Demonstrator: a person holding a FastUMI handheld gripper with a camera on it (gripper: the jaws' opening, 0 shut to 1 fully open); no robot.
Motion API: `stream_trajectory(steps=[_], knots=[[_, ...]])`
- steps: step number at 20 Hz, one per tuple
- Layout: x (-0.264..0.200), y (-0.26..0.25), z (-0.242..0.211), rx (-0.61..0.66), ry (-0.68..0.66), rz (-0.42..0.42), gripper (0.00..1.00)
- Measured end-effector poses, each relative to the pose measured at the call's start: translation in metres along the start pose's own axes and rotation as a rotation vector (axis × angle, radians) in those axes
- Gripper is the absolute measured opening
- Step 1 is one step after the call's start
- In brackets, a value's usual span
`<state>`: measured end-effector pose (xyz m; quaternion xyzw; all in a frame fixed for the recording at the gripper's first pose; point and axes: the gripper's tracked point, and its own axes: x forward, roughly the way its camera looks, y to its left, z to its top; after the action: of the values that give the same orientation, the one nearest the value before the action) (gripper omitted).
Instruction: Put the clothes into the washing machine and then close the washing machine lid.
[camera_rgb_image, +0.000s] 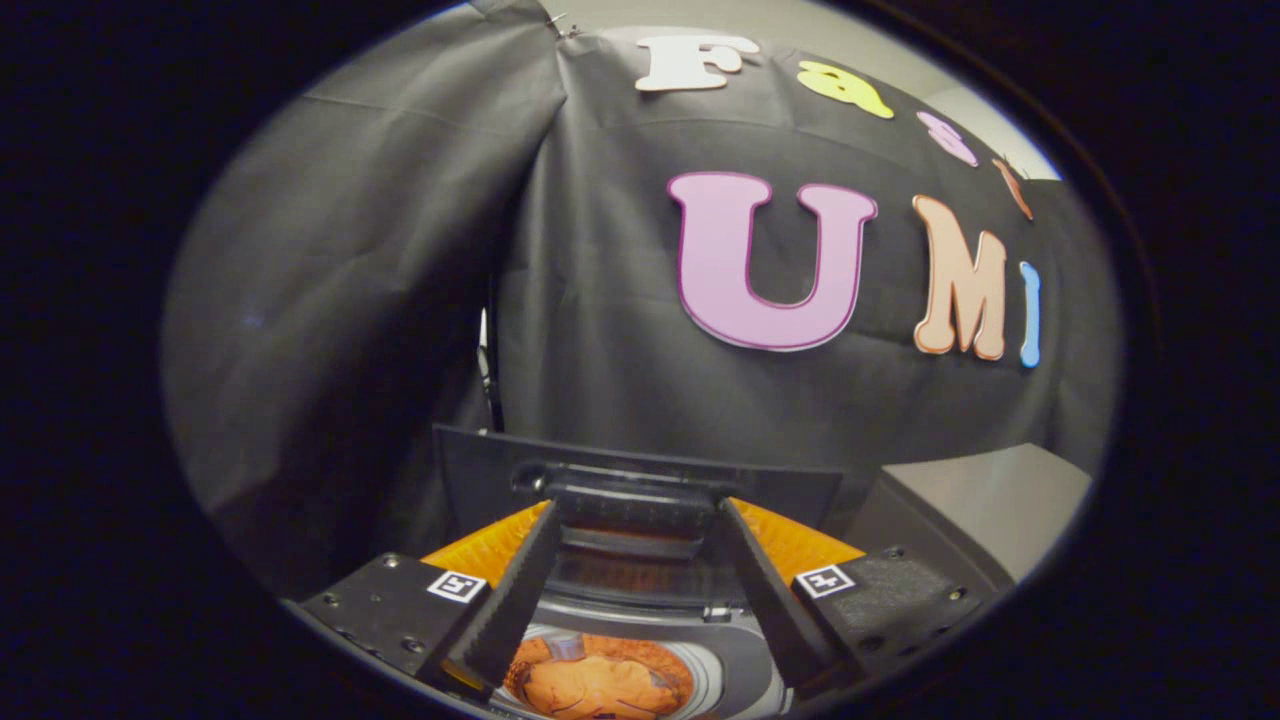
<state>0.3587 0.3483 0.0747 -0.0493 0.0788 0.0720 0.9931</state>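
The gripper (635, 515) hung open, fingers spread either side of the raised washing machine lid (640, 475), orange clothes (600, 685) lying in the drum (715, 680) below.

Glossy dark lid (480, 470), crumpled orange cloth (600, 685)

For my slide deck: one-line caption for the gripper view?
Open claw at the raised washing machine lid, orange clothes already in the drum below.
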Motion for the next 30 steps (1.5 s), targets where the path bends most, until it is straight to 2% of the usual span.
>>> stream_trajectory(steps=[3, 8, 12, 16, 21, 25, 27, 30], knots=[[0.021, -0.020, 0.031, 0.021, -0.044, -0.066, 0.97], [0.071, -0.027, 0.051, 0.049, -0.055, -0.054, 0.96], [0.099, -0.035, 0.077, 0.101, -0.151, -0.082, 0.96], [0.125, -0.017, 0.069, 0.123, -0.113, -0.053, 0.96], [0.142, 0.002, 0.033, 0.147, -0.053, -0.032, 0.97], [0.151, -0.005, -0.010, 0.127, 0.031, -0.076, 0.97], [0.149, -0.001, -0.002, 0.134, -0.031, -0.045, 0.97], [0.150, -0.001, -0.009, 0.139, -0.015, -0.038, 0.98]])
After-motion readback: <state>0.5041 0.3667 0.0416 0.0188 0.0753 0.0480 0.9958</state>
